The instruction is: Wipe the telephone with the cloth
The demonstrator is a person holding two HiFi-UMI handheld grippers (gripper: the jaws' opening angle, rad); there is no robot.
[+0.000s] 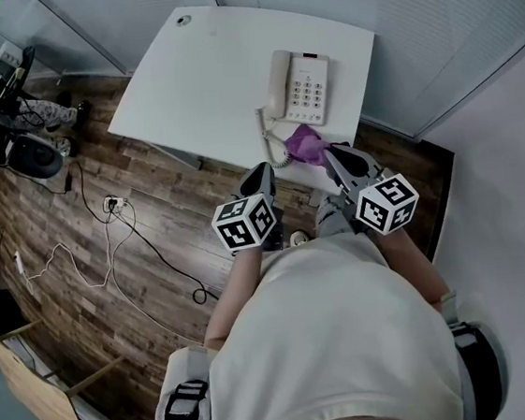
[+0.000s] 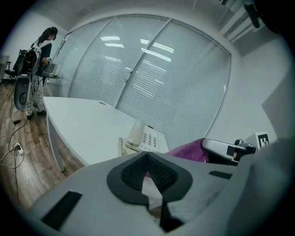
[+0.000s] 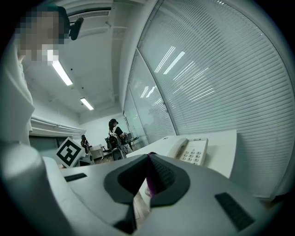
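The telephone [image 1: 303,87] lies on the white table [image 1: 201,80] ahead of both grippers. Its long axis runs away from them, with the handset along its left side, the keypad on the right and the coiled cord [image 1: 274,142] at the near end. The right gripper [image 3: 150,157] is clamped on the purple cloth [image 1: 304,145], bunched just before the telephone's near end. The left gripper [image 2: 147,154] — jaws together, nothing between — is alongside.
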